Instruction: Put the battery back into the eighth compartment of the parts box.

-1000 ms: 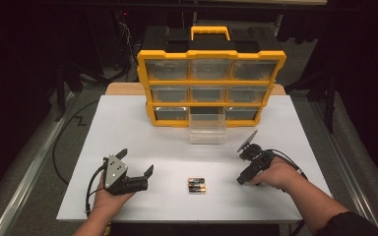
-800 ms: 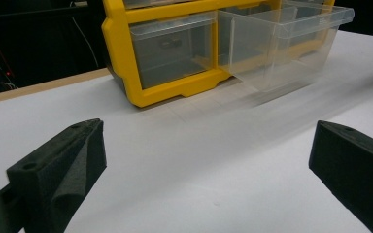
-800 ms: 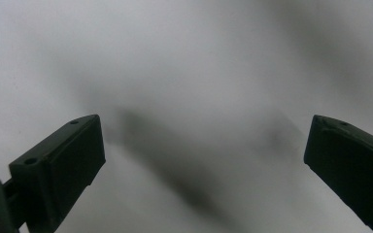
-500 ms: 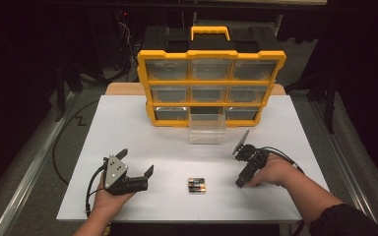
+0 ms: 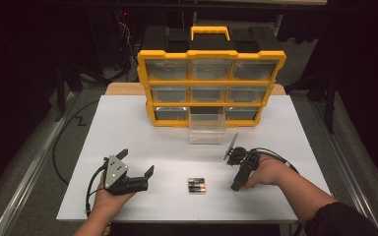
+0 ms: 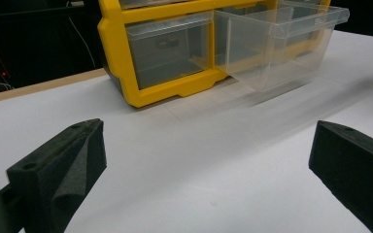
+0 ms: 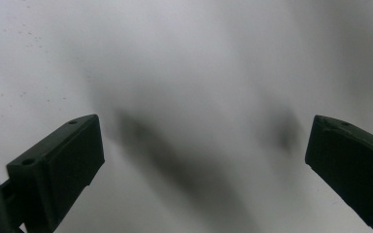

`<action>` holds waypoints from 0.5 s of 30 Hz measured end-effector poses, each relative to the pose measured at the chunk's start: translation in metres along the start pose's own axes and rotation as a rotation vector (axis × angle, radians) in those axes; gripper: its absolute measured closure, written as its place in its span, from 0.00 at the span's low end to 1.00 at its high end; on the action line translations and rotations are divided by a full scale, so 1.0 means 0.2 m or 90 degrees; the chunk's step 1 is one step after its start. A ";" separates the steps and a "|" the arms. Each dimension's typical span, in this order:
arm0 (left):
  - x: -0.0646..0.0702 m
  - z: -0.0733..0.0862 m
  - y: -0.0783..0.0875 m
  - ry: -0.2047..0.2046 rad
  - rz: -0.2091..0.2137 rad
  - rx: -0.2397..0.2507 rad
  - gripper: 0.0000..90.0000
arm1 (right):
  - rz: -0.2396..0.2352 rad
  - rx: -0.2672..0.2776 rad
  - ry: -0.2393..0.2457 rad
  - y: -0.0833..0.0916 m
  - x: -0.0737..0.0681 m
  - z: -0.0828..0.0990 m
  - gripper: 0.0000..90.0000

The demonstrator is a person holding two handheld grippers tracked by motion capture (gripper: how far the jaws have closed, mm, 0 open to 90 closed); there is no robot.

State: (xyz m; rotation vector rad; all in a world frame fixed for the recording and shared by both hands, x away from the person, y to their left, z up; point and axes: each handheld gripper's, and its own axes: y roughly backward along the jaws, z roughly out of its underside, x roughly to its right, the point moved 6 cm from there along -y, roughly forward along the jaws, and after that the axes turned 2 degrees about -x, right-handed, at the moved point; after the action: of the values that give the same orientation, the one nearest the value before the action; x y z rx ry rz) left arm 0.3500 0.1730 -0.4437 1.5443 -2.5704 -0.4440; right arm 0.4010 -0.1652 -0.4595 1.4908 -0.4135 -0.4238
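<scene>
Left gripper (image 5: 138, 164) sits low over the near left part of the white table (image 5: 128, 128), held in the person's left hand (image 5: 109, 196). Jaws wide apart, nothing between them. In the left gripper view (image 6: 199, 160) they frame bare tabletop, and past them stand the yellow organizer (image 6: 126, 73) and its clear drawer (image 6: 277, 43).

Batteries (image 5: 197, 185) lie on the table near the front edge, between the two grippers and closer to the right one. They look like two cells side by side, touching; too small to be sure of the count. Neither gripper touches them.

Organizer (image 5: 211, 78) stands upright at the far side of the table: three rows of three clear drawers, yellow handle on top. The bottom-middle drawer (image 5: 207, 129) is pulled out toward the person, and its front rests on the table. It looks empty in the left gripper view.

Right gripper (image 5: 237, 184) is just right of the batteries, tilted down steeply with its tips near the tabletop, held in the right hand (image 5: 266, 172). In the right gripper view (image 7: 204, 150) the jaws are wide apart over blurred bare table with shadows, holding nothing.
</scene>
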 end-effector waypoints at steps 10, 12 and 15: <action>0.00 0.00 0.00 -0.001 0.000 0.003 0.01 | 0.018 0.011 0.077 0.01 -0.09 -0.07 0.04; 0.00 0.00 0.00 -0.001 0.000 0.002 0.01 | 0.025 0.011 0.100 0.02 -0.11 -0.08 0.05; 0.00 0.00 0.00 -0.001 0.000 0.003 0.01 | 0.029 0.012 0.130 0.01 -0.14 -0.09 0.05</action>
State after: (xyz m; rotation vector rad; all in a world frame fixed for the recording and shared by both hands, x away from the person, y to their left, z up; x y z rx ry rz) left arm 0.3497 0.1726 -0.4431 1.5450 -2.5743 -0.4404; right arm 0.3867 -0.1353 -0.4576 1.5228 -0.2895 -0.2296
